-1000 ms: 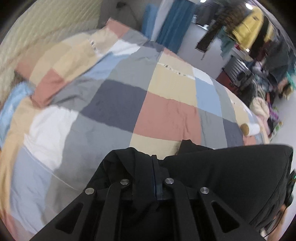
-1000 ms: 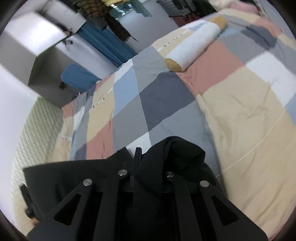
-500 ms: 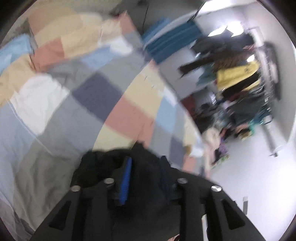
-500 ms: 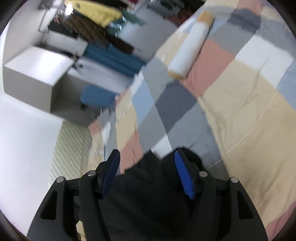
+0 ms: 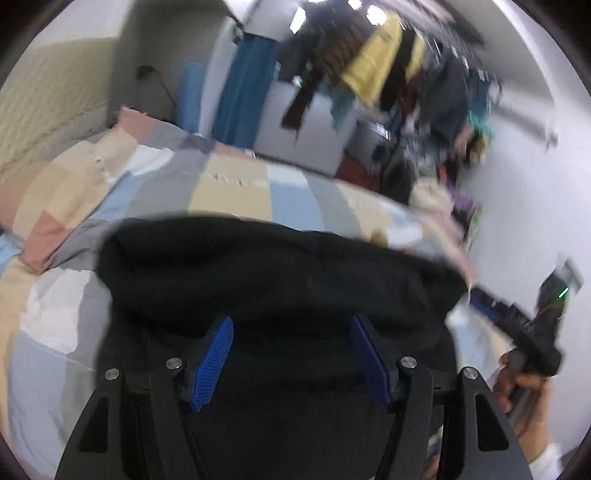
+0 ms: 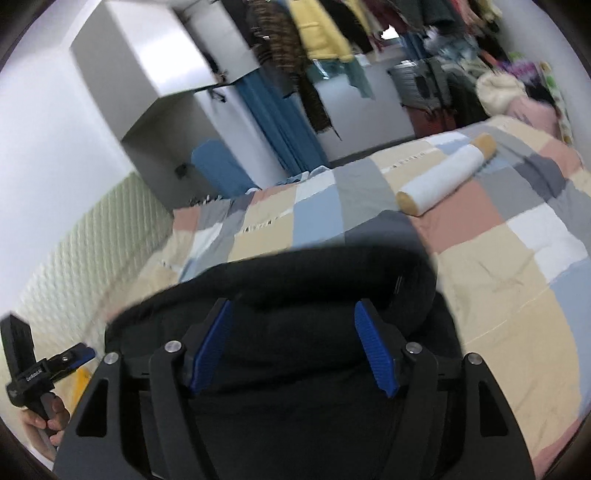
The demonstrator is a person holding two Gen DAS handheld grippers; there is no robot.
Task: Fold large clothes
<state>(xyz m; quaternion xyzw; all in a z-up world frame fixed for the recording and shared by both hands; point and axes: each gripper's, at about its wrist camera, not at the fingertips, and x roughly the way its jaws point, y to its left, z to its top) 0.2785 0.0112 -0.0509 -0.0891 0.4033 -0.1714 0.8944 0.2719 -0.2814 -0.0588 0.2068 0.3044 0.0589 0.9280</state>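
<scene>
Patchwork bedding in grey, peach, cream and pale blue covers the bed [image 6: 491,258] that carries the work, with a rack of hanging clothes [image 6: 317,33] and a blue curtain [image 6: 284,122] behind it. On the quilt lies the black garment [image 5: 280,273], a thick folded bundle whose rounded fold edge runs crosswise ahead of both tools. Its long axis therefore lies side to side, across the line each tool points along.

Left tool [image 5: 291,360]: its blue pads are apart and opening further, with black cloth showing below and between them but neither pad pressing on it. Right tool [image 6: 293,347]: likewise parted and opening, the bundle's right-hand rolled end [image 6: 413,295] just ahead and to its right, nothing gripped. Each view catches the other tool off to one side, so the two flank the bundle at its near edge, neither clearly nearer.

A white bolster [image 6: 447,181] with tan ends lies beyond the right tool, well apart from the garment.

Judging by this, the next fold likely calls for a fresh grip at the ends of that crosswise axis.
</scene>
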